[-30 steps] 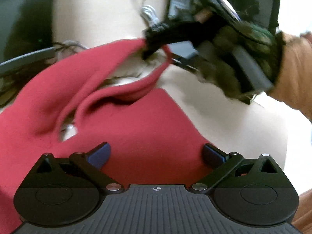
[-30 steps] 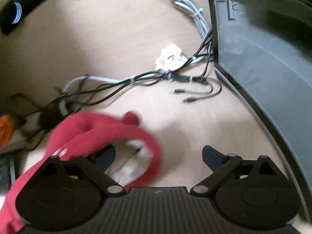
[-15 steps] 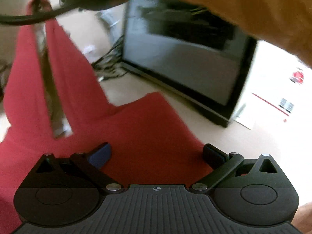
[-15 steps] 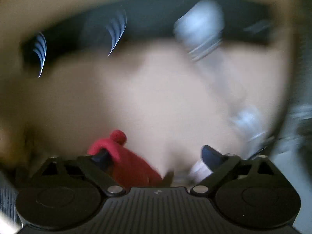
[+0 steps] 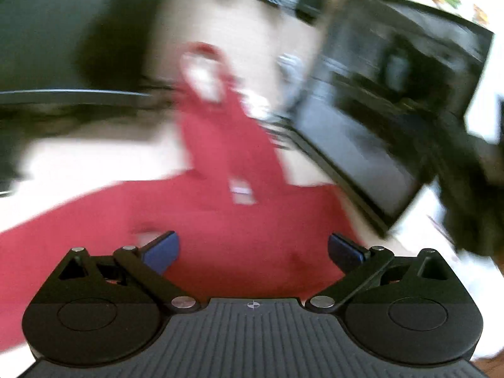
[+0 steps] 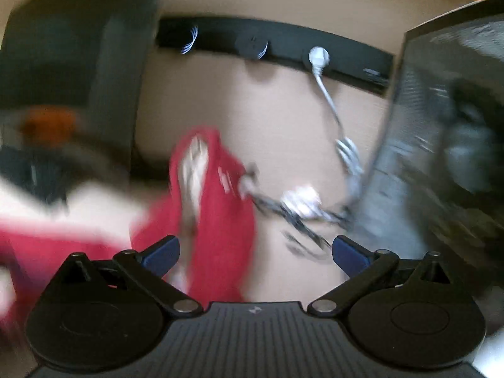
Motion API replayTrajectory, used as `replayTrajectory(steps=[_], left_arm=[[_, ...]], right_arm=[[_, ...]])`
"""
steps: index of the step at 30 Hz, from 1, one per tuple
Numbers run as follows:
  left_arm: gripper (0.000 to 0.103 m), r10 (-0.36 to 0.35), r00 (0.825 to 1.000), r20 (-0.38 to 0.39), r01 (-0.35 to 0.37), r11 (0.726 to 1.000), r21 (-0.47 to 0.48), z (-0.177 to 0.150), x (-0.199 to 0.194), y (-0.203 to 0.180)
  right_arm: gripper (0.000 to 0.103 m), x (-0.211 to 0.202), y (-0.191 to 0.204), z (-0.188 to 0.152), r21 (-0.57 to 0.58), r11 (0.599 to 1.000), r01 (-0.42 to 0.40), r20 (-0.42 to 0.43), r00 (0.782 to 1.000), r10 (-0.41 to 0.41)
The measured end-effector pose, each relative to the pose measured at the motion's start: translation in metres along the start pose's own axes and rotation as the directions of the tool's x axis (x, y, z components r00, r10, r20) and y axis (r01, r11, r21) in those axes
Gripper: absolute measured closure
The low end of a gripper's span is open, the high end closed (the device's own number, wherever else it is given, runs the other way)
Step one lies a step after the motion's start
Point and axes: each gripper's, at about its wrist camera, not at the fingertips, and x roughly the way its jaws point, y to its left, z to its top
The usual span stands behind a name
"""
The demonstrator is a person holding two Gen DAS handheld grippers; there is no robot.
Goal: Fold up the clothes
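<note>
A red garment (image 5: 245, 230) lies on the pale wooden table, blurred by motion; a narrow part with a white lining stretches away from me toward the back. My left gripper (image 5: 253, 250) is open just above the red cloth, holding nothing. In the right wrist view the same red garment (image 6: 220, 214) lies at lower left, its narrow part pointing up. My right gripper (image 6: 255, 252) is open above the table, its left finger (image 6: 160, 252) over the cloth, nothing gripped.
A dark monitor (image 5: 393, 119) stands at the right and also shows in the right wrist view (image 6: 447, 157). A black power strip (image 6: 274, 47) with a white plug lies at the back. A tangle of cables (image 6: 302, 211) lies beside the garment. Dark objects sit at the left.
The right gripper let go of the red strap it held up; the strap now lies on the table. Both cameras swung fast, so both views are blurred.
</note>
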Motion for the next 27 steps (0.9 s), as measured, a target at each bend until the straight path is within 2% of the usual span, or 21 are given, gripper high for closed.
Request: replayTrajectory(steps=[4,6,7,9,11,13,14,15,17,19,21,22,23,24,26,27], left_arm=[[0.001,0.06,0.995,-0.079,-0.068,0.992,-0.104,0.006,0.011,0.026],[0.004,0.048,0.993,-0.109,-0.062,0.99,-0.127,0.007,0.021,0.027],[0.007,0.04,0.991,-0.124,-0.058,0.989,-0.138,0.008,0.027,0.027],[0.025,0.035,0.989,-0.147,-0.053,0.991,-0.121,0.006,0.034,0.025],[0.029,0.053,0.985,-0.163,-0.068,0.994,-0.087,0.0,0.041,0.019],[0.041,0.088,0.984,-0.157,-0.096,0.994,-0.045,-0.002,0.051,0.011],[0.053,0.104,0.985,-0.14,-0.108,0.994,-0.02,0.001,0.054,0.007],[0.068,0.118,0.986,-0.121,-0.119,0.993,0.004,0.005,0.056,0.003],[0.076,0.135,0.99,-0.047,-0.133,0.99,0.041,0.022,0.05,-0.005],[0.076,0.148,0.987,0.055,-0.153,0.984,0.095,0.041,0.039,-0.014],[0.072,0.189,0.977,0.098,-0.204,0.962,0.182,0.043,0.038,-0.02],[0.067,0.209,0.971,0.118,-0.231,0.947,0.225,0.043,0.038,-0.023],[0.063,0.238,0.966,0.097,-0.255,0.933,0.252,0.035,0.045,-0.021],[0.063,0.269,0.961,0.069,-0.277,0.92,0.277,0.026,0.052,-0.017],[0.062,0.313,0.95,-0.012,-0.298,0.913,0.281,0.008,0.061,-0.001],[0.059,0.32,0.947,-0.025,-0.303,0.918,0.254,0.004,0.056,0.008]], right_arm=[[0.003,-0.031,0.037,-0.05,-0.164,0.986,-0.037,-0.103,0.995,0.02],[0.018,-0.034,0.053,-0.063,-0.246,0.968,-0.055,-0.132,0.991,0.022],[0.019,-0.034,0.06,-0.068,-0.275,0.959,-0.066,-0.141,0.99,0.028],[0.019,-0.034,0.067,-0.073,-0.292,0.952,-0.089,-0.145,0.988,0.048],[0.022,-0.023,0.074,-0.077,-0.309,0.945,-0.104,-0.151,0.987,0.059],[0.041,-0.009,0.081,-0.082,-0.333,0.935,-0.118,-0.159,0.985,0.068],[0.063,0.0,0.084,-0.084,-0.336,0.933,-0.129,-0.166,0.983,0.076],[0.072,0.006,0.085,-0.083,-0.325,0.936,-0.137,-0.167,0.982,0.086],[0.077,0.008,0.082,-0.073,-0.299,0.95,-0.094,-0.113,0.992,0.063],[0.077,0.003,0.08,-0.061,-0.267,0.963,-0.038,-0.038,0.999,0.029],[0.077,-0.001,0.077,-0.052,-0.254,0.967,-0.004,0.015,1.0,0.009],[0.077,0.001,0.08,-0.054,-0.267,0.964,-0.01,0.01,1.0,0.013],[0.077,0.005,0.084,-0.058,-0.286,0.958,-0.021,-0.003,1.0,0.021],[0.077,0.01,0.089,-0.064,-0.309,0.95,-0.039,-0.029,0.999,0.032],[0.077,0.019,0.099,-0.078,-0.334,0.937,-0.103,-0.105,0.992,0.071],[0.076,0.019,0.102,-0.082,-0.325,0.935,-0.138,-0.137,0.986,0.098]])
